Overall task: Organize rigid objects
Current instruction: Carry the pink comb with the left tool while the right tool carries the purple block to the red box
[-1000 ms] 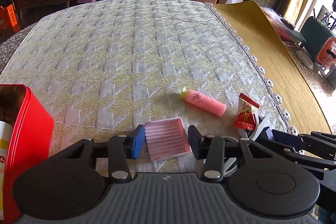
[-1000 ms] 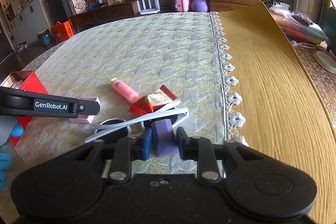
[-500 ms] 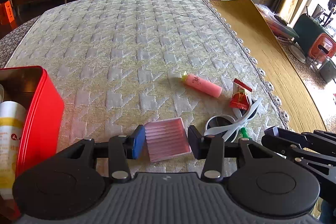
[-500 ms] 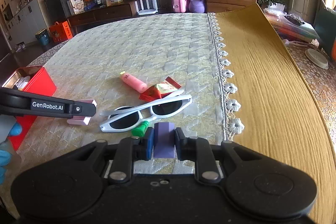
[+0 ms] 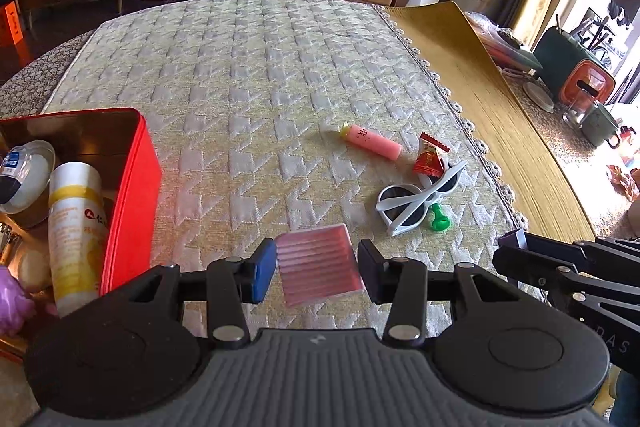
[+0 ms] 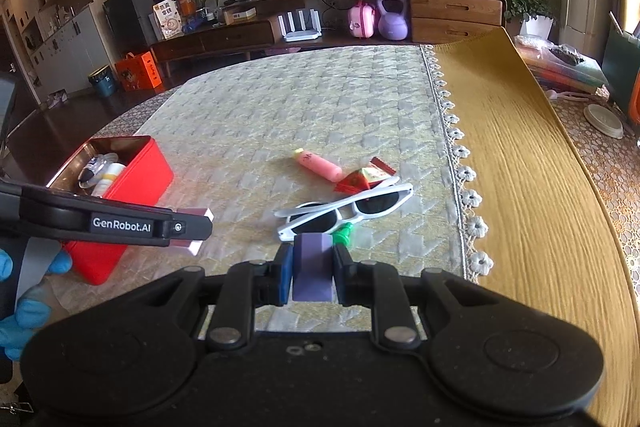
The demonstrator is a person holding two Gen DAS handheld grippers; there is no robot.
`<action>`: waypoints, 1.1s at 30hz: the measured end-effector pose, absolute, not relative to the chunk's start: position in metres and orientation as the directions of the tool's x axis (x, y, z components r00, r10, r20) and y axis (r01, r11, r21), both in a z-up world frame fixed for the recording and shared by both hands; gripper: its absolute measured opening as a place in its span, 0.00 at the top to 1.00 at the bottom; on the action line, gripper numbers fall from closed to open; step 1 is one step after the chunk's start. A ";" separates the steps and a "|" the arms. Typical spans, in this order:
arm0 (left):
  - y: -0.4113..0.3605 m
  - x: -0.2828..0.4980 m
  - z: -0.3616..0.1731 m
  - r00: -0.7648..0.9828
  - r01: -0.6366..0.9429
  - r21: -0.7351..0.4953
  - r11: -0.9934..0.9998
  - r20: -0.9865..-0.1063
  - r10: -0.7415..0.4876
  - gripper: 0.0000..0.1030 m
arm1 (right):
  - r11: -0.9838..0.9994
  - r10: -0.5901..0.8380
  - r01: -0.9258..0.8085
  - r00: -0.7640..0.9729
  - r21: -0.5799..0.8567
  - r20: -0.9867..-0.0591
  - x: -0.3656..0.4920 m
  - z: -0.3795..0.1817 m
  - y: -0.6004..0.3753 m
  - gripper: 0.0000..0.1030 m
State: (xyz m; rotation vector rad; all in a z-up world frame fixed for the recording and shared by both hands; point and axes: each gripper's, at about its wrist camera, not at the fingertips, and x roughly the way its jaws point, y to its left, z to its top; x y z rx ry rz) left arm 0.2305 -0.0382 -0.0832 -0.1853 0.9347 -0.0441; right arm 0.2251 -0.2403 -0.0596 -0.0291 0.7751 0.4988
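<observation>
While your left tongs [image 5: 317,270] grip a ribbed pink block [image 5: 319,269] between their pads, partly closed on it, your right tongs [image 6: 311,269] are pinched nearly together on a small purple block [image 6: 312,267]. Both blocks hang clear above the near edge of the quilted surface [image 5: 248,75]. You have the red tin [image 5: 132,187] at the surface's left edge, open, with a white-and-yellow bottle [image 5: 74,227] and a small clear cup [image 5: 24,171] lying inside. Toward the right edge of the quilt, near its lace trim, lie a pink tube [image 5: 372,142], a red candy [image 5: 430,155] just beside it, white sunglasses [image 5: 416,203] touching the candy, and a green peg [image 5: 439,221] tucked against the sunglasses' near side. In the right wrist view your left tongs reach in from the left, with the pink block over the quilt just beside the tin's near right corner, and your blue-gloved hand [image 6: 24,303] shows at the frame's left edge. A yellow cloth [image 6: 540,187] covers the surface to the right of the quilt.
</observation>
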 end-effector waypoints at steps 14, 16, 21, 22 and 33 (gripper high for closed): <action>0.014 0.190 -0.047 0.626 -0.075 -0.188 0.979 -0.773 -0.100 0.57 | 0.833 0.492 -0.530 0.579 0.158 -0.650 0.194 -0.025 -0.180 0.81; 0.025 0.187 -0.043 0.631 -0.084 -0.189 0.978 -0.770 -0.094 0.57 | 0.824 0.500 -0.545 0.572 0.154 -0.650 0.191 -0.022 -0.168 0.81; 0.052 0.182 -0.037 0.644 -0.107 -0.185 0.977 -0.761 -0.074 0.57 | 0.799 0.520 -0.584 0.556 0.140 -0.649 0.185 -0.016 -0.141 0.81; 0.058 0.181 -0.036 0.647 -0.110 -0.184 0.977 -0.759 -0.070 0.57 | 0.794 0.524 -0.592 0.552 0.138 -0.648 0.184 -0.015 -0.134 0.81; 0.123 0.183 -0.024 0.670 -0.174 -0.174 0.969 -0.742 -0.013 0.57 | 0.743 0.563 -0.657 0.505 0.132 -0.654 0.182 -0.013 -0.076 0.81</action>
